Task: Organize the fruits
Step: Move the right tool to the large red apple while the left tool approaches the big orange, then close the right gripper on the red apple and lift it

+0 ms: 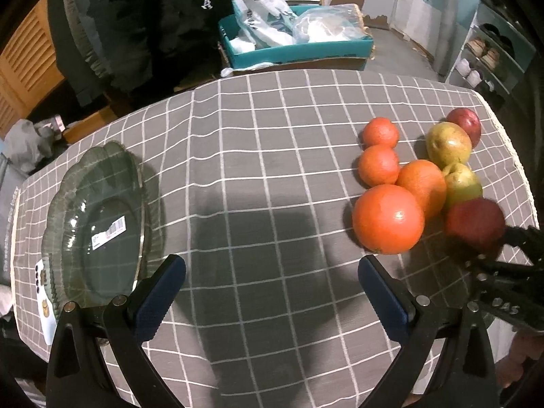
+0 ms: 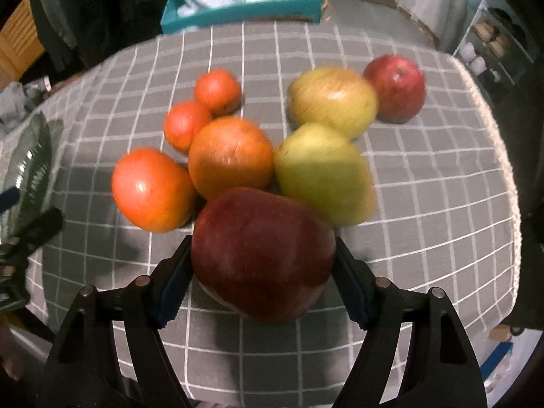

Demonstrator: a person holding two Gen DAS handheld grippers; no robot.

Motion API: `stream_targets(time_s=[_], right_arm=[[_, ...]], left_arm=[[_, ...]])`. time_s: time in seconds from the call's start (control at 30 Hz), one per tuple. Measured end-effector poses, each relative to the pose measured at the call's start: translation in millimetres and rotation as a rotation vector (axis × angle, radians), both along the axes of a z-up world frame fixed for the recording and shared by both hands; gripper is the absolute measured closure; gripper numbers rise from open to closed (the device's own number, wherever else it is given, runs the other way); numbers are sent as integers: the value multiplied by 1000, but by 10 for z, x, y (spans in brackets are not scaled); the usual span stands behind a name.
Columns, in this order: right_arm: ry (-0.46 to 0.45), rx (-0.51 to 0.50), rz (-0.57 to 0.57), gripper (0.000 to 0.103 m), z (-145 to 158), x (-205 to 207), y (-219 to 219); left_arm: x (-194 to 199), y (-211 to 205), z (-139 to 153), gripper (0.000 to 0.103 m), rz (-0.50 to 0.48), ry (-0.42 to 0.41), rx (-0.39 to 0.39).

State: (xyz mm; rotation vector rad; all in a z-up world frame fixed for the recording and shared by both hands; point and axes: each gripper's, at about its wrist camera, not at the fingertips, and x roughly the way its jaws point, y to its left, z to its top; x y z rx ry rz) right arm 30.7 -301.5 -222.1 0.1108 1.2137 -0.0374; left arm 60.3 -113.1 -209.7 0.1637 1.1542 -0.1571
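1. My right claw is pinching a dark red apple; both blue pads press against its flanks, one at 9 o'clock and one at 3 o'clock of the fruit.
2. I cannot tell whether that apple rests on the table or hangs just clear of the grey checked cloth.
3. From that apple, a large orange lies at 10 o'clock, a second large orange at 12 o'clock, and a yellow-green apple at 1 o'clock, all close by.
4. Two small tangerines sit touching each other beyond the oranges, at 11 o'clock.
5. A larger yellow apple with a red blush sits further back at 1 o'clock, and a second red apple is just beside it toward the table's far right edge.
6. My left claw is spread wide over bare cloth, with nothing between its pads.
7. In the left view, a scalloped glass plate with a barcode sticker lies at 10 o'clock of the left claw, well apart from the fruit cluster at 2 o'clock.
8. Past the table's far edge at 12 o'clock stands a teal box holding plastic bags.
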Motion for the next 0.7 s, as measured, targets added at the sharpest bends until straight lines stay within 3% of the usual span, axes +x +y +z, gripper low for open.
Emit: stream_targets(time_s=[0.3, 0.7], right_arm=[[-86, -75, -65, 27, 259, 34, -389], [-112, -85, -176, 27, 242, -36, -933]], left_arm=[[51, -308, -30, 1, -54, 7, -23], [180, -634, -190, 1, -91, 45, -55]])
